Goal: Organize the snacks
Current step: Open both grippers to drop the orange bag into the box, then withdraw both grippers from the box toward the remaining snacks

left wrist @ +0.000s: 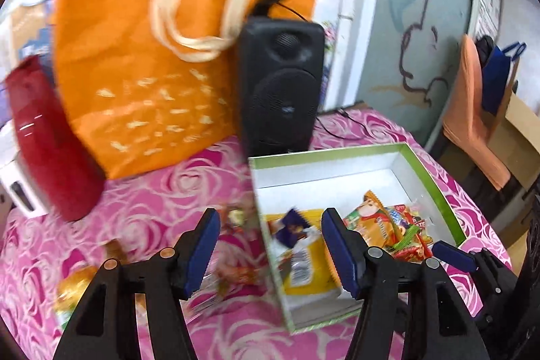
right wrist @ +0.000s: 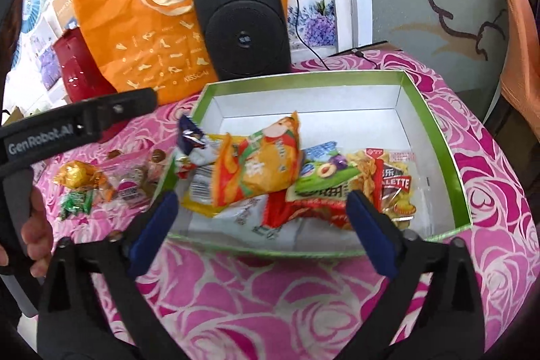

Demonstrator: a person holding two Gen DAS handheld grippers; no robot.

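Note:
A green-rimmed white box sits on the pink rose tablecloth and holds several snack packets, among them an orange one and a yellow one. A small dark blue packet is at the box's left wall, seemingly in mid-air. Loose snacks lie left of the box: a gold-wrapped one and a pink-labelled packet. My left gripper is open and empty above the box's left edge. My right gripper is open and empty at the box's near edge.
A black speaker with a cable stands behind the box. An orange tote bag and a red container stand at the back left. The table's edge curves at the right, with an orange chair beyond.

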